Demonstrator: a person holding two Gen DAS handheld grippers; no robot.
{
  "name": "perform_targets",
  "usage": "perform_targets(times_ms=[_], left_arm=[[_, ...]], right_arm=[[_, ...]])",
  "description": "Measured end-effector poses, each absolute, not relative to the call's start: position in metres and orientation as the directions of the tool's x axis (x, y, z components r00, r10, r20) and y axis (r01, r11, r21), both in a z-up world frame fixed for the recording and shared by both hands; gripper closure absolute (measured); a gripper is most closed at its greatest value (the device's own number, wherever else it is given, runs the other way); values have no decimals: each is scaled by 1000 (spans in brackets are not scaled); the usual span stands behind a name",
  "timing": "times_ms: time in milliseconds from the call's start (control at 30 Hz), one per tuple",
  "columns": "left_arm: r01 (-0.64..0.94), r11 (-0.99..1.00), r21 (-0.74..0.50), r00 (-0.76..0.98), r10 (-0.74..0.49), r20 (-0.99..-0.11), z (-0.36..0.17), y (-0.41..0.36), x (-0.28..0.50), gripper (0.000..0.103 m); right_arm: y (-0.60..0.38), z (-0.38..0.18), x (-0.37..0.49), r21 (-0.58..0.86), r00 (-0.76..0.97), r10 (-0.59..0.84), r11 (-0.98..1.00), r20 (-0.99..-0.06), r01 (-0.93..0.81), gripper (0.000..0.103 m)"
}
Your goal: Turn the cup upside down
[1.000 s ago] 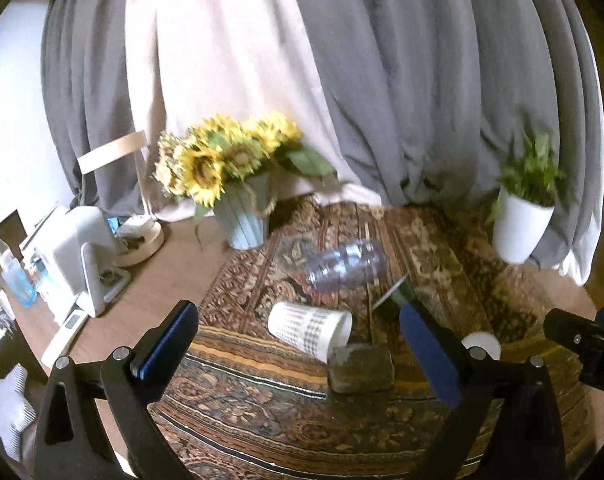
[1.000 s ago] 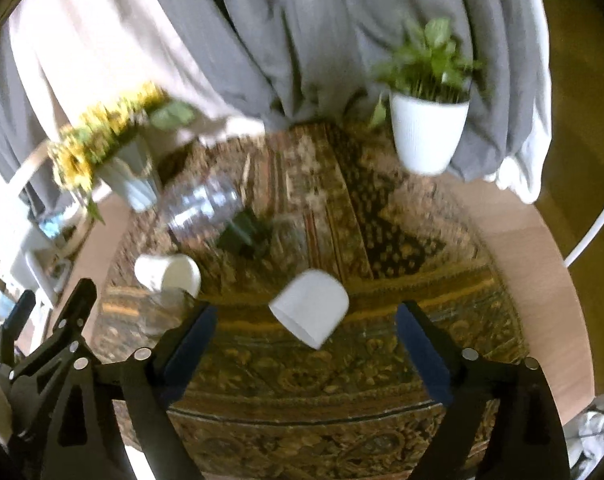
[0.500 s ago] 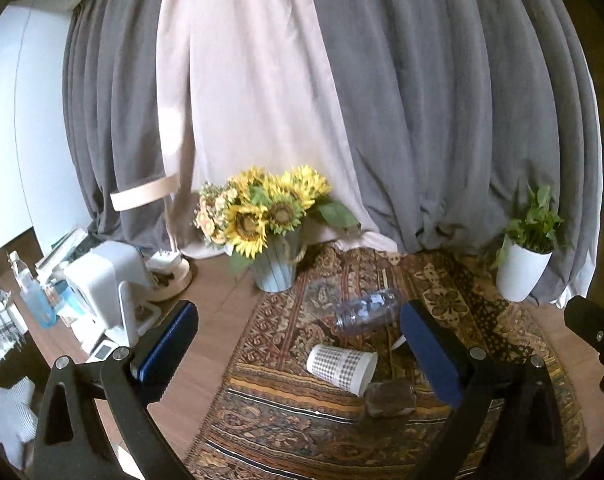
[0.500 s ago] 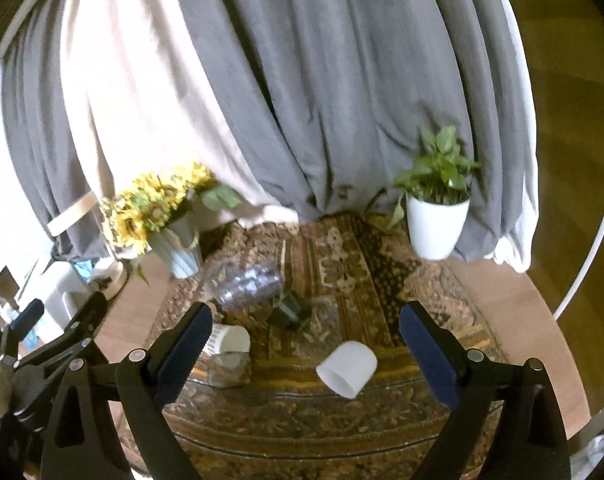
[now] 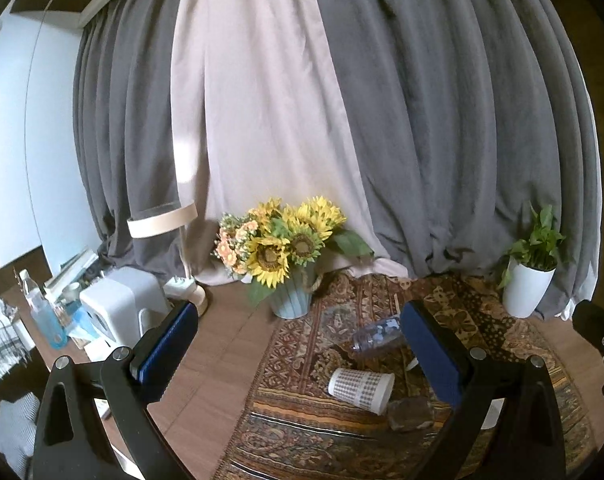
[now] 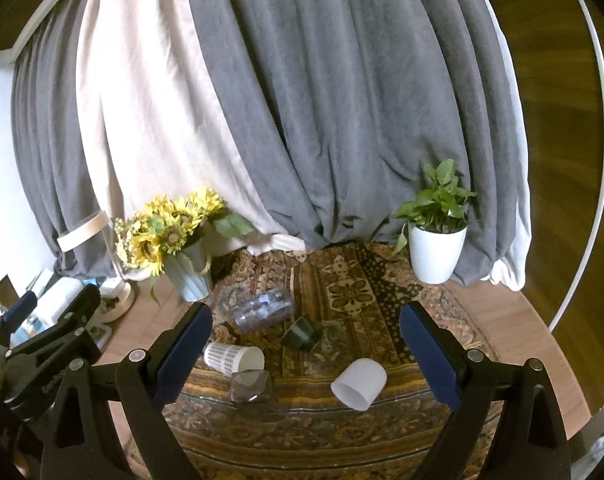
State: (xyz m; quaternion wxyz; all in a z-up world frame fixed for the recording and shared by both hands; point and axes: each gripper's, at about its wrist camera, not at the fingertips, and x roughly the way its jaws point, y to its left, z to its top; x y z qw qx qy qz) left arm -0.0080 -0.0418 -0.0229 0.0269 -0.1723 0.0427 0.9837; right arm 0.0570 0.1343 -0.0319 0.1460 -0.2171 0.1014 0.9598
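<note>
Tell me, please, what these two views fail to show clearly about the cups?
- Left wrist view: the plain white cup is almost wholly hidden behind the left gripper's right finger.
- Right wrist view: the patterned cup's base is covered by the right gripper's left finger.

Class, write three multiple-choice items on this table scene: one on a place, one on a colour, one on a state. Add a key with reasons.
1. Where does the potted green plant in the white pot stand?
A. far right of the patterned rug
B. beside the sunflowers
C. between the jaws

2. What colour is the ribbed vase holding the sunflowers?
A. red
B. pale blue
C. black

3. How does the plain white plastic cup lie?
A. upright
B. on its side
C. stacked in another cup

Key: 1 A, it stands at the rug's far right edge by the grey curtain. 2 B, its ribs look pale blue. 3 B, its open mouth faces sideways toward the camera.
</note>
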Motion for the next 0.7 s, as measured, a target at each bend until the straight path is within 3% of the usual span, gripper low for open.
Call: perform_targets(times_ms=[700], left_arm=[[-84, -992, 90, -952, 53, -302, -18, -49, -7, 0]], right_arm=[[120, -30, 60, 103, -866, 288, -928, -408, -357, 8]])
